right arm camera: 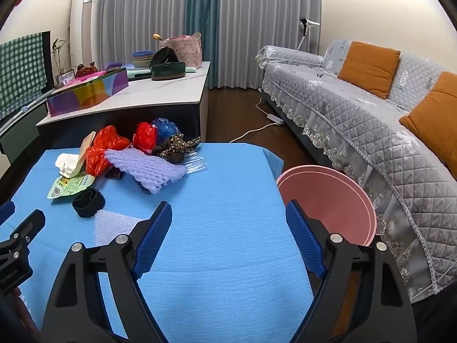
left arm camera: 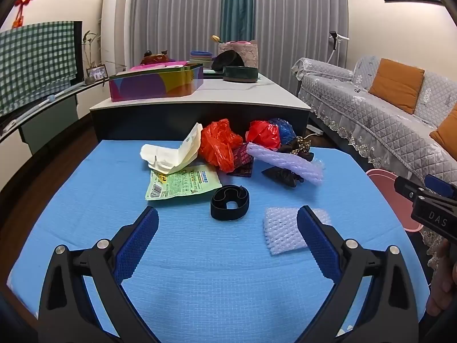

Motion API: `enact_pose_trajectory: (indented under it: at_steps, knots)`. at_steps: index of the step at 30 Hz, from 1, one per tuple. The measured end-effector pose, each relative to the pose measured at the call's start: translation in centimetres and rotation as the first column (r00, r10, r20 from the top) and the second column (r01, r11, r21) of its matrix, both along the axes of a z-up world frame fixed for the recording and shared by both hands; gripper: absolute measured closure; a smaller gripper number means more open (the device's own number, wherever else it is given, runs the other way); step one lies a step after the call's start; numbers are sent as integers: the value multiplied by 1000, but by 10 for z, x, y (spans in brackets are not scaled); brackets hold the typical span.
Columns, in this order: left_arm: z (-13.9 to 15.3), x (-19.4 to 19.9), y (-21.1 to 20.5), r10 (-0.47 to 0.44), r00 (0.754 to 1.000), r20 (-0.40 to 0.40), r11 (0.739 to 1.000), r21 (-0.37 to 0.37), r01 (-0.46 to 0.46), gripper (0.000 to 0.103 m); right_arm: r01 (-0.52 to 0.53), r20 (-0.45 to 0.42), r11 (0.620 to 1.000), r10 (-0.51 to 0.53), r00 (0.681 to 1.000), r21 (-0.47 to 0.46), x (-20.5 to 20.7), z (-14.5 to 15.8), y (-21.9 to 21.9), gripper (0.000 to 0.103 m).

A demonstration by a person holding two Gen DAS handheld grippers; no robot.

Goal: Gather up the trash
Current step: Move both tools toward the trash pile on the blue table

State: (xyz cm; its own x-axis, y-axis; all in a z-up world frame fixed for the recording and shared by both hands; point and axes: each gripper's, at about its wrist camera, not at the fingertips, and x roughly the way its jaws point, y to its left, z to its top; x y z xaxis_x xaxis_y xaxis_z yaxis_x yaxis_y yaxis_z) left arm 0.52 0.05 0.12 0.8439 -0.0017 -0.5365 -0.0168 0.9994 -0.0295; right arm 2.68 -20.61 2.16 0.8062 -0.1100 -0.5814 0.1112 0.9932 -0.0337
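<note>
Both the left gripper (left arm camera: 228, 223) and right gripper (right arm camera: 228, 217) hover with fingers spread, holding nothing, above the blue table cover (left arm camera: 200, 271); trash pile (left arm camera: 228, 154) beyond.

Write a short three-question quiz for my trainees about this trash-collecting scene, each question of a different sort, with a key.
1. True or false: the left claw holds the black band.
2. Multiple choice: the pink bin stands A) on the blue table, B) beside the table's right edge, C) on the sofa.
3. Fill in: the green wrapper lies partly under the ___ wrapper.

Key: 1 false, both claws are open and empty, the right claw too; 2 B; 3 white.
</note>
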Motion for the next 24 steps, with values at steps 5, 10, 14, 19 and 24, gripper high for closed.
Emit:
enact_pose_trajectory:
  at_steps: [5, 10, 14, 19, 24]
  knots:
    - [-2, 0, -2, -4, 1000, -6, 1000, 9, 4, 9, 1, 5, 1000, -1, 1000, 15, -1, -2, 1, 26]
    - [-2, -1, -2, -6, 1000, 3, 1000, 11, 6, 9, -5, -8, 999, 5, 1000, 33, 0, -1, -2, 26]
    - [-1, 0, -2, -3, 1000, 0, 1000, 5, 3, 9, -4, -3, 1000, 4, 1000, 27, -1, 1, 2, 26]
    - [0, 0, -2, -4, 1000, 0, 1000, 3, 4, 9, -2, 21, 1000, 2, 1000, -9, 0, -2, 0, 26]
    - [0, 1, -2, -5, 1000, 0, 1000, 3, 5, 9, 0, 5, 1000, 0, 1000, 5, 1, -4, -1, 26]
